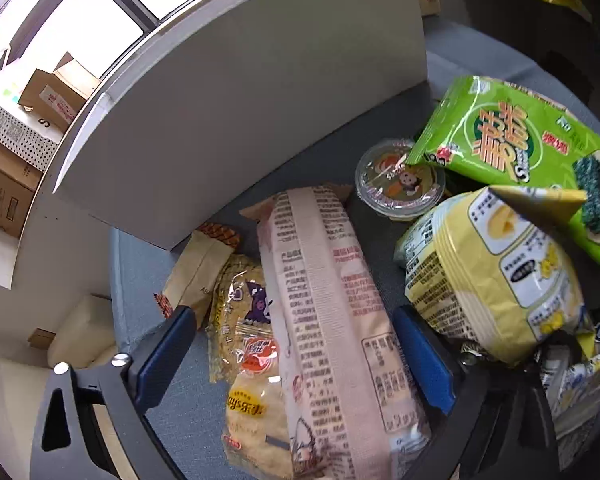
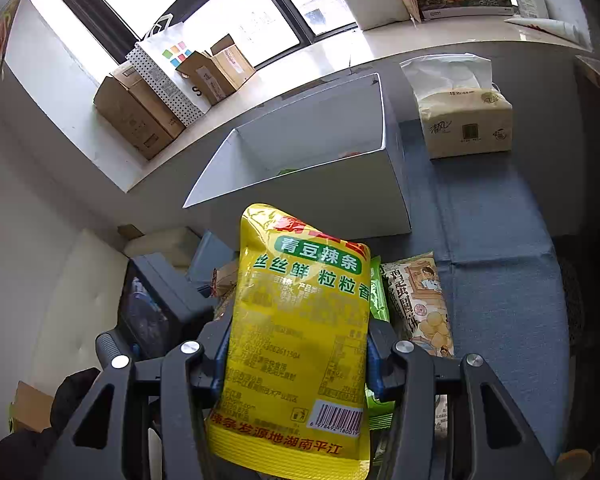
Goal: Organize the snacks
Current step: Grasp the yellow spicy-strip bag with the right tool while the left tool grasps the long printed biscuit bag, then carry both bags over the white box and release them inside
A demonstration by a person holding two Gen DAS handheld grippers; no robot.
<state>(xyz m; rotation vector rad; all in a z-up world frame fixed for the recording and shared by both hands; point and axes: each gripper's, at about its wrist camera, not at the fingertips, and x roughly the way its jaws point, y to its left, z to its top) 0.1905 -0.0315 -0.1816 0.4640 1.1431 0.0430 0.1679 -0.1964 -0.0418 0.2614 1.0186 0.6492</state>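
**Yellow pouch lifted, left jaws over the pink packet**

The right gripper point(image 2: 297, 354) has its jaws clamped on the sides of a yellow snack pouch point(image 2: 300, 320), which stands upright between them, above the pile of snacks on the blue-grey bench point(image 2: 500, 280). Beyond the pouch sits the white box point(image 2: 320, 196), open at the top, with a little green and red showing inside. A tissue pack point(image 2: 464, 120) stands to the right of the box. Beside the pouch, lower down, lies a beige biscuit bag point(image 2: 424, 304).

The left gripper point(image 1: 295, 356) points down at the heap with its jaws wide. A long pink packet point(image 1: 332, 320) lies between the blue pads point(image 1: 167, 352), which do not press on it. Partly under it lies a yellow rice-cracker packet point(image 1: 243, 344), and a brown wrapper point(image 1: 199, 276) lies by the white box's wall point(image 1: 239, 100). To the right are a jelly cup point(image 1: 400, 184), a green seaweed bag point(image 1: 520, 140) and a pale yellow bag point(image 1: 496, 280).
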